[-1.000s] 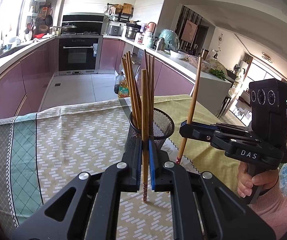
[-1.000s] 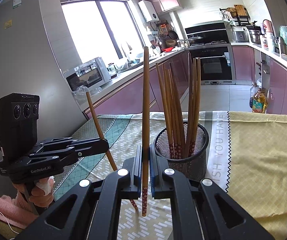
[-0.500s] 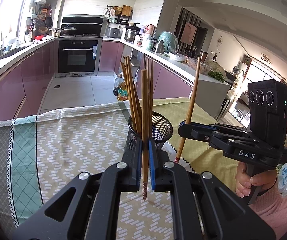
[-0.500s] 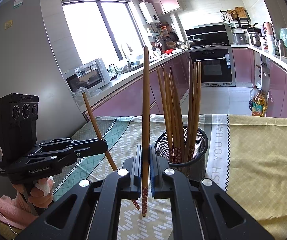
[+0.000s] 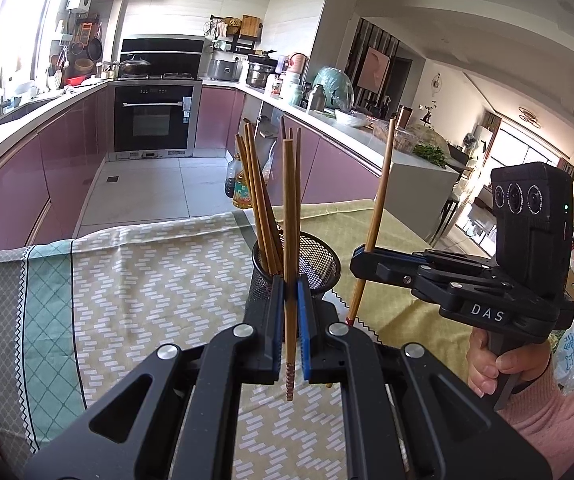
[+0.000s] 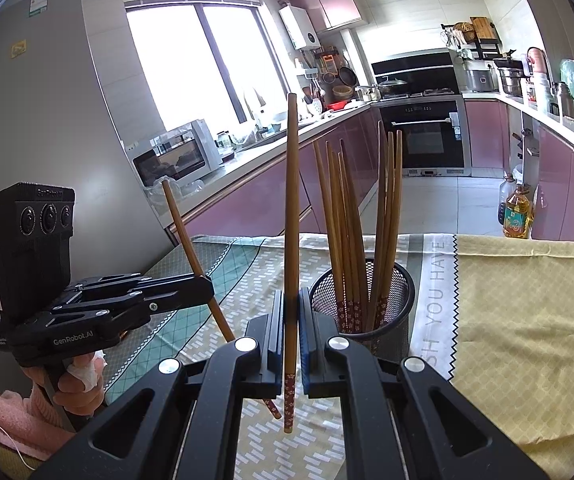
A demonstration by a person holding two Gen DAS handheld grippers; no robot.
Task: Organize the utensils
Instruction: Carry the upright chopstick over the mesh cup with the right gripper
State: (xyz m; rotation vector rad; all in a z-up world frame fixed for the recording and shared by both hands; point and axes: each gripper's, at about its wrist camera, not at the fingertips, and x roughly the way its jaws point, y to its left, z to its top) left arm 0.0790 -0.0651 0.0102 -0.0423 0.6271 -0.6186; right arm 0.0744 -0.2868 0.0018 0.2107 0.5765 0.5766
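Two grippers each clamp a single wooden chopstick upright, patterned tip down. The left gripper [image 5: 290,322] has its blue-padded jaws pressed onto the left chopstick [image 5: 289,216], whose tip hangs clear above the tablecloth [image 5: 135,280]. In the right wrist view, the right gripper [image 6: 292,330] grips the right chopstick [image 6: 292,208] the same way, tip free above the cloth.

From the left gripper, the black mesh holder [image 5: 319,256] stands just beyond the fingertips, at about 1 o'clock, with a bunch of chopsticks [image 5: 257,200] leaning in it. The other gripper sits at 3 o'clock, well apart from the holder's rim, held by a hand [image 5: 499,364] in a pink sleeve.

From the right gripper, the holder lies at 1 o'clock, just past the jaws, and the left gripper at 9 o'clock with its chopstick tilted. A yellow cloth [image 6: 527,312] covers the table at 3 o'clock.
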